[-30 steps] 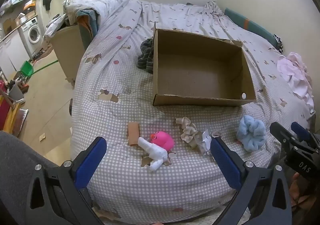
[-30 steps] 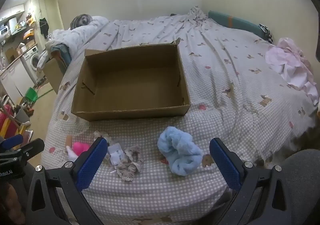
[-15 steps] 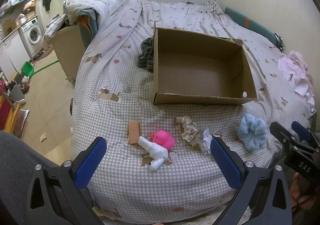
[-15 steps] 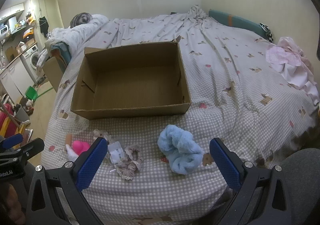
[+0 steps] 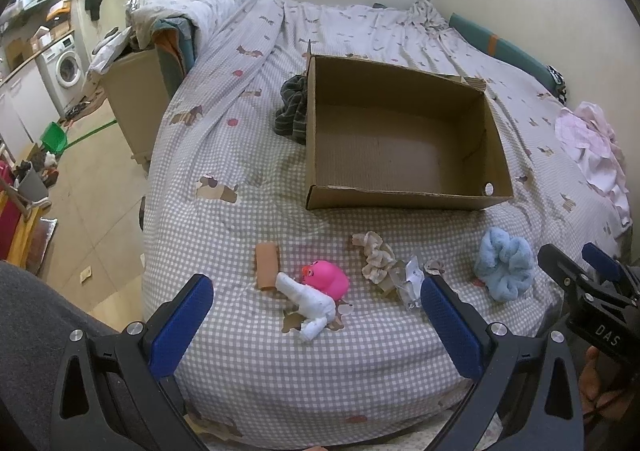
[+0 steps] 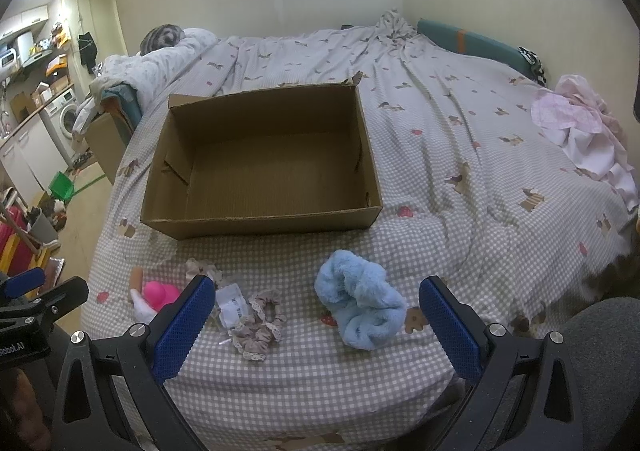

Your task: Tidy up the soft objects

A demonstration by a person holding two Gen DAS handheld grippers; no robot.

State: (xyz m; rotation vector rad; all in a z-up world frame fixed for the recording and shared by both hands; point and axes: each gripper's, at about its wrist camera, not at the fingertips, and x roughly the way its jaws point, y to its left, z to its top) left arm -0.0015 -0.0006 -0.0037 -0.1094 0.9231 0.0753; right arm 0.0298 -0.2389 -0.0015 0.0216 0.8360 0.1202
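An empty cardboard box [image 5: 404, 203] [image 6: 260, 225] lies open on the checked bed. In front of it lie a pink rubber duck [image 5: 326, 277] [image 6: 160, 293], a white sock [image 5: 310, 301], a tan roll [image 5: 266, 265], a beige lace scrunchie [image 5: 376, 257] [image 6: 258, 325] with a small clear packet [image 5: 412, 277] [image 6: 230, 303], and a fluffy blue scrunchie [image 5: 504, 269] [image 6: 360, 309]. My left gripper [image 5: 316, 325] stands open just short of the duck and sock. Near the blue scrunchie my right gripper [image 6: 316, 321] is open, nothing between its fingers.
A dark striped cloth [image 5: 292, 111] lies against the box's left side. Pink clothes [image 5: 592, 143] [image 6: 580, 127] are heaped at the bed's right edge. A second carton with bedding [image 5: 136, 91] stands beside the bed's left. The floor with a washing machine [image 5: 60, 67] lies further left.
Both views have shifted very slightly closer to the bed. No object has moved and both grippers remain open.
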